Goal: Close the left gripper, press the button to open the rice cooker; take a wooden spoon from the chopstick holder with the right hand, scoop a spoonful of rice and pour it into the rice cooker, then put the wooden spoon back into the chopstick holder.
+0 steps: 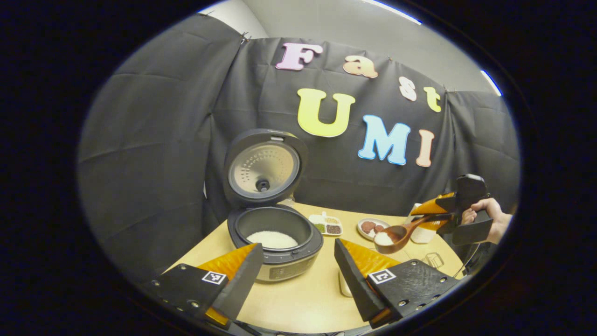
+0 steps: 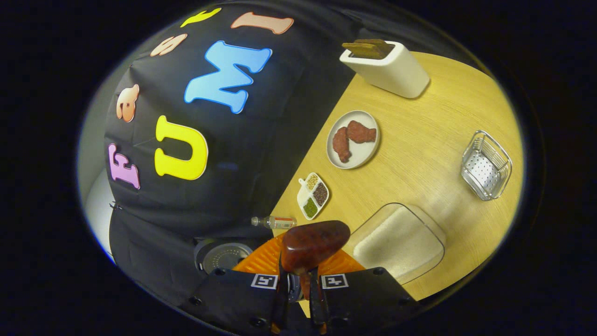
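Clamping the wooden spoon (image 2: 313, 245), right tool (image 2: 298, 284), beside rice cooker (image 1: 275, 238).

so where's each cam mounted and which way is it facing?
Left gripper view: rides the left tool, level, facing the open rice cooker and booth wall; its fingers show spread at the bottom, the right tool and hand farther off.
Right gripper view: rides the right tool, rolled sideways over the table; its fingers clamp the wooden spoon.
Shared: rice cooker, spoon, meat plate, grain dish, chopstick holder.
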`<action>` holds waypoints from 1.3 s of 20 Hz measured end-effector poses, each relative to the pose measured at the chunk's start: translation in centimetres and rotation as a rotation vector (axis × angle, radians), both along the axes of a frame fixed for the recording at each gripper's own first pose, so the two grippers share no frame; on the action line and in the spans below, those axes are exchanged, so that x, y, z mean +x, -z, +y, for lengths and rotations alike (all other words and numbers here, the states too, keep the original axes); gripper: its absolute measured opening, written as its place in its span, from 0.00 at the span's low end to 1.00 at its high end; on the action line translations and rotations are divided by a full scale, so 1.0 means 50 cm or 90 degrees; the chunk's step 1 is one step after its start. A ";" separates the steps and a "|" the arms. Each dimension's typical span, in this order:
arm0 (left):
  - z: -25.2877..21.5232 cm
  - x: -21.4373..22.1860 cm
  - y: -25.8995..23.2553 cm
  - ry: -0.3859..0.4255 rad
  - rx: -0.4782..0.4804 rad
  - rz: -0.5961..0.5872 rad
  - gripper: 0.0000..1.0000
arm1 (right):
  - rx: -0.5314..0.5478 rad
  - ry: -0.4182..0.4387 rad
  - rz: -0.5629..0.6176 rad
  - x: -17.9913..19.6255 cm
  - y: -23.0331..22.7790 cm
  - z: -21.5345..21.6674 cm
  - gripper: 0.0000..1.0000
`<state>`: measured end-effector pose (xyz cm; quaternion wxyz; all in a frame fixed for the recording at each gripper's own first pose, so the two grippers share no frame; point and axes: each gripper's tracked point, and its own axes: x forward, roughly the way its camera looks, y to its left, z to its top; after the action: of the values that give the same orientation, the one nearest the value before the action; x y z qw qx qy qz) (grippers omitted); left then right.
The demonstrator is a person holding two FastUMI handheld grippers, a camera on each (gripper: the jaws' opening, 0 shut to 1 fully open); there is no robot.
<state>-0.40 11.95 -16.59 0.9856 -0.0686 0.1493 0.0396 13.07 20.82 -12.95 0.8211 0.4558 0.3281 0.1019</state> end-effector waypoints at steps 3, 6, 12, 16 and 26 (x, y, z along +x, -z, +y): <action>0.014 -0.013 0.006 -0.011 0.004 0.000 0.94 | 0.025 -0.033 -0.019 0.015 -0.039 0.066 0.20; 0.040 -0.025 0.007 -0.024 0.007 0.002 0.96 | 0.030 -0.066 -0.037 0.030 -0.060 0.145 0.19; 0.115 -0.062 0.010 -0.056 0.019 0.003 0.96 | 0.047 -0.111 -0.066 0.054 -0.105 0.283 0.17; 0.172 -0.088 0.021 -0.082 0.028 0.008 0.94 | 0.020 -0.127 -0.090 0.081 -0.103 0.360 0.19; 0.289 -0.130 0.044 -0.140 0.048 0.040 0.94 | -0.200 -0.246 -0.199 0.092 -0.027 0.546 0.20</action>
<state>-6.89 26.37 -18.80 0.9720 -0.0464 0.1702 0.1551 17.68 48.10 -11.62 0.8877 0.2309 0.2903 0.2729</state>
